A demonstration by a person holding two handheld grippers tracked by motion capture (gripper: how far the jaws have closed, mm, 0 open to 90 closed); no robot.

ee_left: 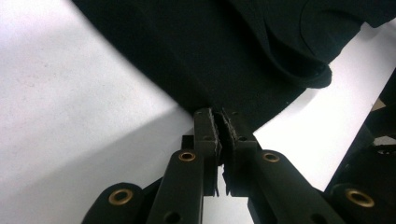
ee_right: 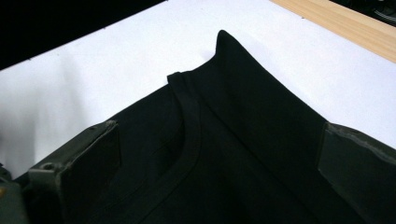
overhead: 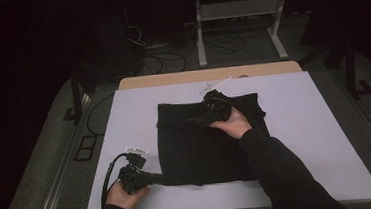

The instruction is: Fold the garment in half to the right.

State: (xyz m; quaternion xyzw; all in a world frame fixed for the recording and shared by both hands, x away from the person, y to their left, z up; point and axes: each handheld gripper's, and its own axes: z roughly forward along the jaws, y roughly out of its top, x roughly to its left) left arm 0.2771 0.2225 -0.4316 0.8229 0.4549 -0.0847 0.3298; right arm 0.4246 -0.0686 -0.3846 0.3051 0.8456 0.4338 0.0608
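Nearest, at the white tabletop's (overhead: 295,126) front-left, the left gripper (overhead: 155,177) has its jaws clamped on the near left corner of the folded black cotton garment (overhead: 197,148) lying mid-tabletop. Rightward, the right gripper (overhead: 205,114) hovers over the garment's far edge, jaws wide apart, holding nothing.

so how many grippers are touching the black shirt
1 for sure: the left gripper is shut on the shirt at its near left corner. The right gripper hovers open over the collar at the far edge; contact there is unclear.
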